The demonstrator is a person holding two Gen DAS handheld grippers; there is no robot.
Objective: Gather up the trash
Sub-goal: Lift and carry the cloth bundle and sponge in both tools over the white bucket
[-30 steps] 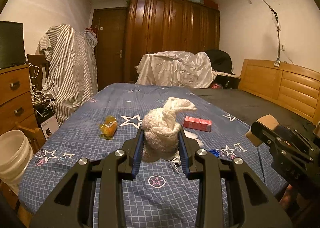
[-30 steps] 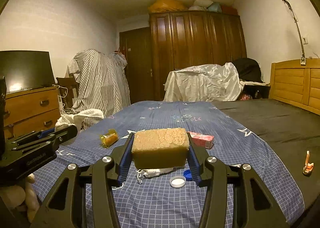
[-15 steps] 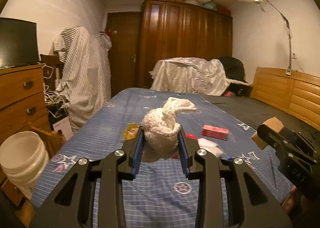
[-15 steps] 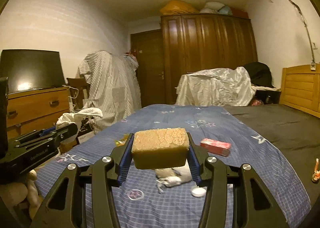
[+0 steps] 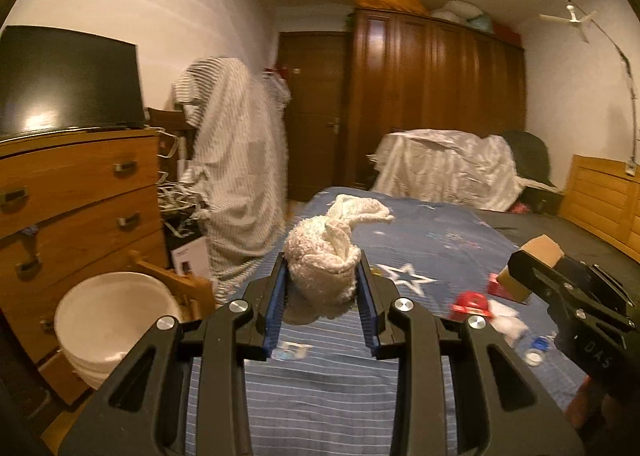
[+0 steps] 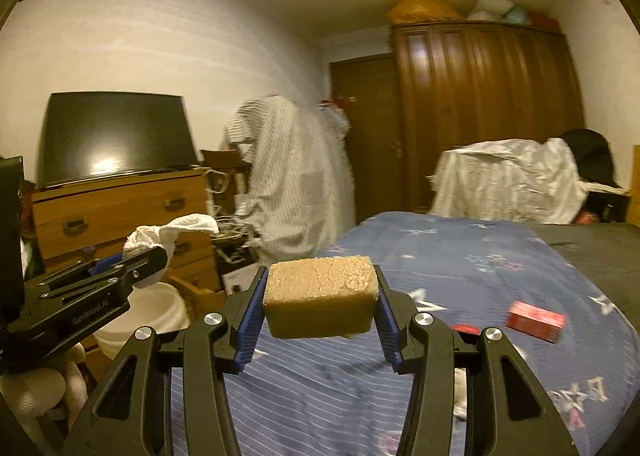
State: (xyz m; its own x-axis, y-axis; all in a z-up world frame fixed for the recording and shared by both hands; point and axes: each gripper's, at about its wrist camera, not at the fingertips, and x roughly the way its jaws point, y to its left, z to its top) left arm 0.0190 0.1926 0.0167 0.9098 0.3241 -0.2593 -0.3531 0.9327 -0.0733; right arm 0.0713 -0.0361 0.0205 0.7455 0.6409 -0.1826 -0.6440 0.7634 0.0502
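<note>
My left gripper (image 5: 322,292) is shut on a crumpled white cloth (image 5: 324,260) and holds it in the air above the left edge of the bed. My right gripper (image 6: 320,308) is shut on a tan sponge block (image 6: 320,298) held above the bed. A white bucket (image 5: 108,320) stands on the floor left of the bed; it also shows in the right wrist view (image 6: 152,316). The left gripper with its cloth (image 6: 168,236) shows at the left of the right wrist view. The right gripper with the sponge (image 5: 538,252) shows at the right of the left wrist view.
On the blue star-patterned bedspread (image 5: 440,240) lie a red box (image 6: 536,320), a red item (image 5: 470,304), white paper (image 5: 506,320) and bottle caps (image 5: 536,350). A wooden dresser (image 5: 80,196) with a TV stands left. A striped cloth-covered rack (image 5: 236,176) stands beyond it.
Both grippers have swung left with their loads, from over the middle of the bed toward its left edge. The bucket and dresser have come further into view.
</note>
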